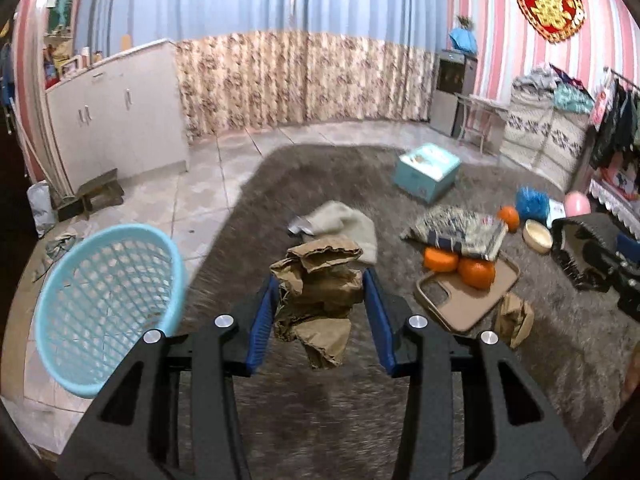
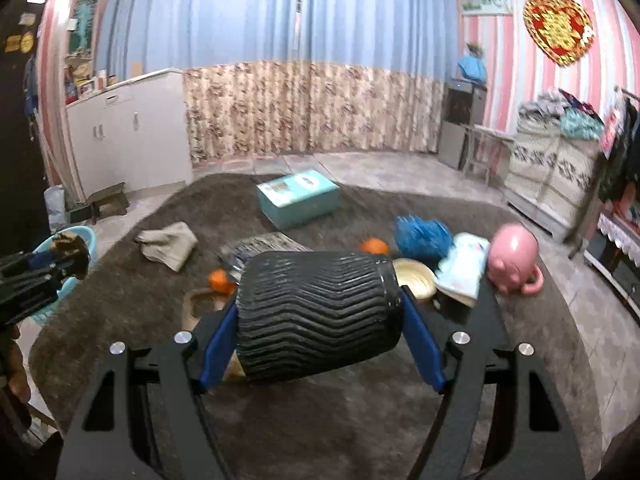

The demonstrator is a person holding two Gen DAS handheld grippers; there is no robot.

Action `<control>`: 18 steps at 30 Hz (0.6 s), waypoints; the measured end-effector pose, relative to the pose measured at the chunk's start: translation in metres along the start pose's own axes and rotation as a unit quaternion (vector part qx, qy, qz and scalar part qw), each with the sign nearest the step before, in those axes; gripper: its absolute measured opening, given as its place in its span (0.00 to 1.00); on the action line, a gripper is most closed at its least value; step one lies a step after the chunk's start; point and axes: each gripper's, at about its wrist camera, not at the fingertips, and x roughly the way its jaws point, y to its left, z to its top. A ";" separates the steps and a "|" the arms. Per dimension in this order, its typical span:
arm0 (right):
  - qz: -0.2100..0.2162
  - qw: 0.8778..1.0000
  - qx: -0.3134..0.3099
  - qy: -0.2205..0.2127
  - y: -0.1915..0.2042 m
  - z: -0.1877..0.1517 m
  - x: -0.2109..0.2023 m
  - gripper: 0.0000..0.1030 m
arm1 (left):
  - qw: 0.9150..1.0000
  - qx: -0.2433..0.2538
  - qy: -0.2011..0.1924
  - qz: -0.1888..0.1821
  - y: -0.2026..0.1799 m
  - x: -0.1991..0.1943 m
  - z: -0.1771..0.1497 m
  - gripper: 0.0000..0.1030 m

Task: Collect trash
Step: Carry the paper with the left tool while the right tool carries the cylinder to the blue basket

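Observation:
My left gripper (image 1: 321,278) is shut on a crumpled brown paper wad (image 1: 316,300), which is lifted off the dark carpet (image 1: 320,400). A light blue mesh basket (image 1: 104,304) stands just to its left at the carpet's edge. Another brown paper wad (image 1: 514,318) lies on the carpet at the right. My right gripper (image 2: 320,300) is shut on a black ribbed cup (image 2: 316,320) held sideways above the carpet. In the right wrist view the left gripper (image 2: 60,258) shows at the far left with its paper, in front of the basket (image 2: 86,240).
On the carpet lie a beige cloth (image 1: 348,224), a teal box (image 1: 426,172), oranges (image 1: 476,272) on a tan board (image 1: 464,304), a patterned book (image 1: 460,232), a blue pompom (image 2: 420,236), a cream bowl (image 2: 416,276) and a pink mug (image 2: 516,258). White cabinets (image 1: 116,108) stand at left.

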 end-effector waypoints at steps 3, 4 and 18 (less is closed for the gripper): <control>0.021 1.000 -0.011 -0.011 0.023 0.014 -0.001 0.71 | 1.000 -0.010 -0.013 0.015 0.018 -0.014 0.006 0.40; 0.027 0.999 -0.016 -0.016 0.032 0.020 -0.002 0.71 | 1.000 -0.013 -0.017 0.021 0.024 -0.018 0.008 0.40; 0.164 0.985 -0.010 -0.050 0.166 0.097 0.027 0.71 | 0.992 -0.062 -0.034 0.107 0.137 -0.036 0.036 0.41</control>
